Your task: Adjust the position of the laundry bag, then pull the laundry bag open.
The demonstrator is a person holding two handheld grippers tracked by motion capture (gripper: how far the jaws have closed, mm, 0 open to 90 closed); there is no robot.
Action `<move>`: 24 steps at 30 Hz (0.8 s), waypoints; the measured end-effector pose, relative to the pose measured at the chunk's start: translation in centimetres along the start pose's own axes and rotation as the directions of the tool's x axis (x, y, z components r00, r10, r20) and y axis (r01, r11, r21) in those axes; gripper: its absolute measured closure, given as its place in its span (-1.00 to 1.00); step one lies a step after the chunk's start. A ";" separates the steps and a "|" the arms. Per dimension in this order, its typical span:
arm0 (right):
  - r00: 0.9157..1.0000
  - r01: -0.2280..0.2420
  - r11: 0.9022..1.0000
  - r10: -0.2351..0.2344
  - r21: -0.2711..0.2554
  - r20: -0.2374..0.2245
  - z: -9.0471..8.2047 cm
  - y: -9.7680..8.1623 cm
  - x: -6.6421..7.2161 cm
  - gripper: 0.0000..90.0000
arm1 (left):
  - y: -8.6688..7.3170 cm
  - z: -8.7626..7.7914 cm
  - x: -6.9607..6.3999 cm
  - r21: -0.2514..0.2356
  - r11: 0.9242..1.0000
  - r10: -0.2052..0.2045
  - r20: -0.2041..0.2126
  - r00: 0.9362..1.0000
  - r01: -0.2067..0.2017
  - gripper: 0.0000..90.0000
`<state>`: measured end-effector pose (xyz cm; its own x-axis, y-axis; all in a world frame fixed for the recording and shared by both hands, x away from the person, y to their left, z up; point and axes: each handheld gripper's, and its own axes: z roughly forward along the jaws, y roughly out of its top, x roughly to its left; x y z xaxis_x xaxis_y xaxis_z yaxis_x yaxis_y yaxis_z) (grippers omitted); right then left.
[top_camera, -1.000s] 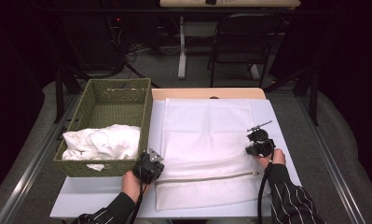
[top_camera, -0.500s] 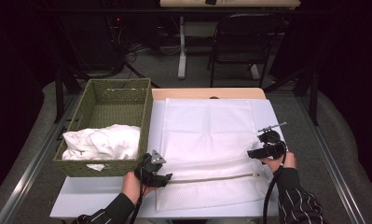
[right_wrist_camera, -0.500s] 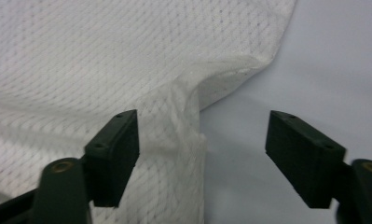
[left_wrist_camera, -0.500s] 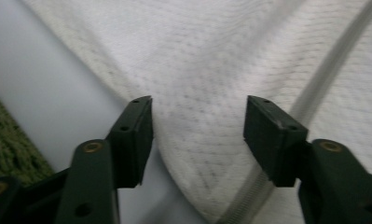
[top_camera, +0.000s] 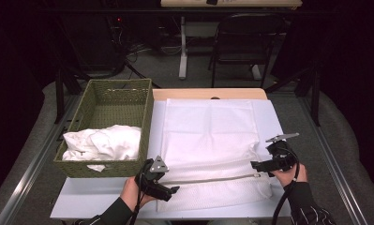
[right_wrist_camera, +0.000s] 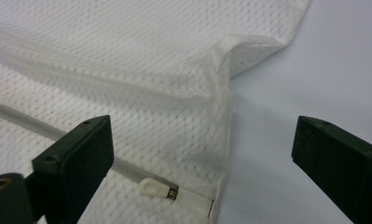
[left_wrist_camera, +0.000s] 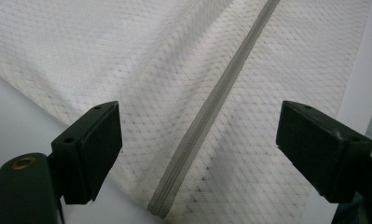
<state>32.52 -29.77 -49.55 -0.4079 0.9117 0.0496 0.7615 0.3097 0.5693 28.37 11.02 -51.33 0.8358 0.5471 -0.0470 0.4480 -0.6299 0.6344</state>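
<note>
A white mesh bag (top_camera: 210,140) lies flat on the table, and its grey zipper (top_camera: 213,179) runs across its near part. My left gripper (top_camera: 171,190) hovers at the zipper's left end and my right gripper (top_camera: 256,165) at its right end. Both have just been opening. In the left gripper view the jaws (left_wrist_camera: 197,154) stand wide apart above the zipper (left_wrist_camera: 211,112), touching nothing. In the right gripper view the jaws (right_wrist_camera: 202,158) are spread over the bag's corner (right_wrist_camera: 221,98), with the white zipper pull (right_wrist_camera: 152,188) lying free on the mesh.
A green woven basket (top_camera: 94,105) stands to the left of the bag and holds crumpled white cloth (top_camera: 102,143). The table's near edge (top_camera: 175,216) runs just below my hands. Beyond the table's far edge stands a dark chair (top_camera: 241,47).
Both grippers have opened and let go of the bag. The right one drew back to the right and toward the near edge, the left slightly nearer. The zipper now lies straight.
</note>
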 end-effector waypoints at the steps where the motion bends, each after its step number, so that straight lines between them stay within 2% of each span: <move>1: 1.000 0.000 1.000 0.000 -0.004 -0.006 -0.2 -0.2 0.1 -0.93 | 0.0 0.0 -0.1 0.002 1.000 0.003 0.004 1.000 -0.003 -0.74; 4: 1.000 0.007 1.000 -0.007 0.003 -0.019 -0.5 -0.7 0.6 -1.00 | 0.0 0.2 -0.2 0.013 1.000 0.014 0.027 1.000 -0.014 -0.79; 8: 0.999 0.044 0.999 -0.043 0.029 -0.017 -0.7 -1.5 1.1 -1.00 | 0.0 0.4 -0.6 0.022 0.999 0.026 0.042 0.999 -0.026 -0.85; 12: 0.999 0.020 1.000 -0.019 0.014 -0.042 -1.2 -2.2 1.2 -1.00 | 0.0 0.5 -0.7 0.019 0.999 0.030 0.048 0.998 -0.031 -0.87; 17: 1.000 -0.015 1.000 0.015 0.000 -0.025 -1.8 -3.1 0.7 -0.99 | 0.1 0.7 -0.8 0.021 0.999 0.035 0.045 0.998 -0.036 -0.88; 24: 0.998 -0.069 0.997 0.069 -0.038 0.011 -2.1 -3.5 -0.8 -0.49 | 0.1 0.8 -0.8 0.017 0.999 0.032 0.049 0.998 -0.033 -0.89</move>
<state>29.14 -32.10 -49.83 -0.3489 0.9337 0.0799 0.7680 0.2360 0.5954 28.00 10.09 -51.91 0.8640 0.4993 -0.0643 0.4258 -0.6565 0.6226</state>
